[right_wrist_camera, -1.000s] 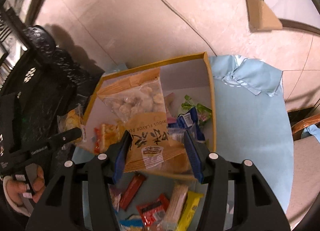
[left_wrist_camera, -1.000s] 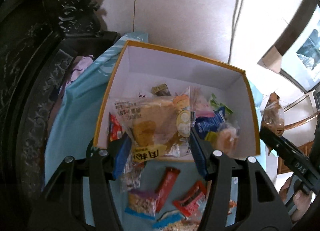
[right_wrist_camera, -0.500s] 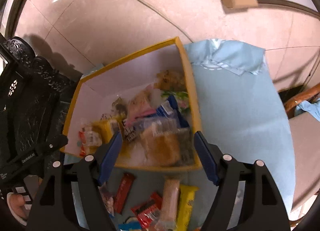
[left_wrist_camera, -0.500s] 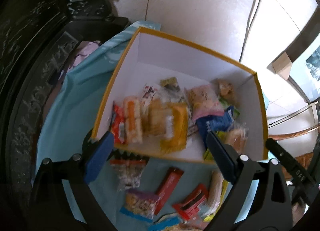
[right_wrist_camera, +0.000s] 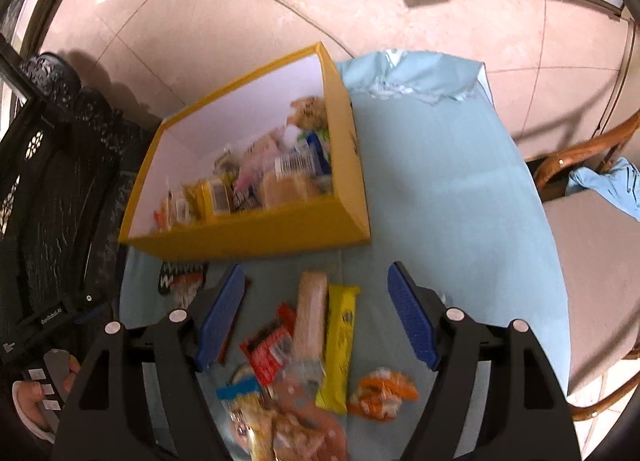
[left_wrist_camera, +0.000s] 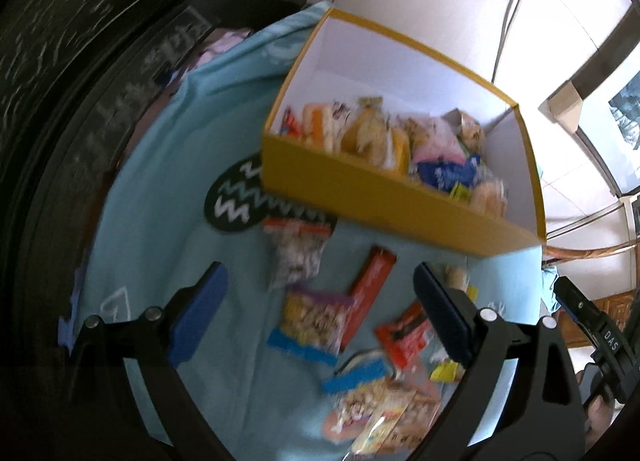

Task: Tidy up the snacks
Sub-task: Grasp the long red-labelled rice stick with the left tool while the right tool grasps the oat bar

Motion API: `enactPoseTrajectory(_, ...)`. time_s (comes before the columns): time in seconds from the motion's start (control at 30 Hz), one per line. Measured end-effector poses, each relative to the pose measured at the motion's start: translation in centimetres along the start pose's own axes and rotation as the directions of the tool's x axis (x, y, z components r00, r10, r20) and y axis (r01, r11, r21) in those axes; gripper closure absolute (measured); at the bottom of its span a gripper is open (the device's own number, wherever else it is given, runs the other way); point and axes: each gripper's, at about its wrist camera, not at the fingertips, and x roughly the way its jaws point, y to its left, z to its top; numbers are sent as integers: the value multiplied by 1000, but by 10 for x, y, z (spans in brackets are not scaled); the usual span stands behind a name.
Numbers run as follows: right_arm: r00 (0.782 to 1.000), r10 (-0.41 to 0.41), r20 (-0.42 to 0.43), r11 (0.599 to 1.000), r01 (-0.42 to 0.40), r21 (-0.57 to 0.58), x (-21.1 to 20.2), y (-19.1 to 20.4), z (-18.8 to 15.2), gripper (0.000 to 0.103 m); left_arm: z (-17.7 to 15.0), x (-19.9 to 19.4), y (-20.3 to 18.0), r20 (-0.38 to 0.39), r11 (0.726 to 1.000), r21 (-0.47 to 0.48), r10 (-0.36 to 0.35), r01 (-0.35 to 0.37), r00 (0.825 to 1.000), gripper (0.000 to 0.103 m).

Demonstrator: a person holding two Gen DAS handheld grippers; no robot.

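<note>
- My left tongs [left_wrist_camera: 320, 321] stand wide apart, blue pads [left_wrist_camera: 198, 313] clear of everything, nothing held between them.
- My right tongs [right_wrist_camera: 316, 317] are also spread, a little less wide, and empty.
- Yellow box [left_wrist_camera: 384, 197], white inside, sits on the counter [left_wrist_camera: 168, 189] under a light blue cloth; it is partly filled with wrapped snacks [left_wrist_camera: 376, 137], heaped toward its near wall.
- Loose snacks lie on the cloth just in front of the box, below both tongs: a red bar [left_wrist_camera: 370, 289], a clear bag of pale pieces [left_wrist_camera: 298, 249], a purple-and-blue packet [left_wrist_camera: 314, 321].
- Right view: a yellow bar [right_wrist_camera: 340, 345] lies alongside a tan bar [right_wrist_camera: 310, 313], touching; an orange packet [right_wrist_camera: 382, 389] sits just beside them.
- Black patch with zigzag print [left_wrist_camera: 236, 201] pokes out from under the box's near left corner.
- Both views blurred; wrapper print unreadable.
</note>
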Motion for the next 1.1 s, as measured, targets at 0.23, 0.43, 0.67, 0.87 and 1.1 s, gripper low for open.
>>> enactPoseTrajectory(0.23,998,-25,-59,1000,24,-7,-7,-11,-47,27,-52,1,5,-52,1000,20,21,-20,998,8)
enactPoseTrajectory(0.43,989,-35,-142,999,32,-22,-3,-19,-87,26,-106,16,-13,-135,994,106,22,-7,991,8)
enactPoseTrajectory(0.67,981,-43,-190,999,41,-13,-4,-28,-116,26,-151,35,-48,-212,964,263,15,42,977,8)
enactPoseTrajectory(0.87,977,-46,-208,998,35,-57,-8,-24,-131,26,-173,56,-66,-278,947,309,5,84,961,19)
enactPoseTrajectory(1.1,977,-57,-207,998,50,-42,-21,-38,-137,26,-183,85,-68,-344,957,281,26,77,938,46)
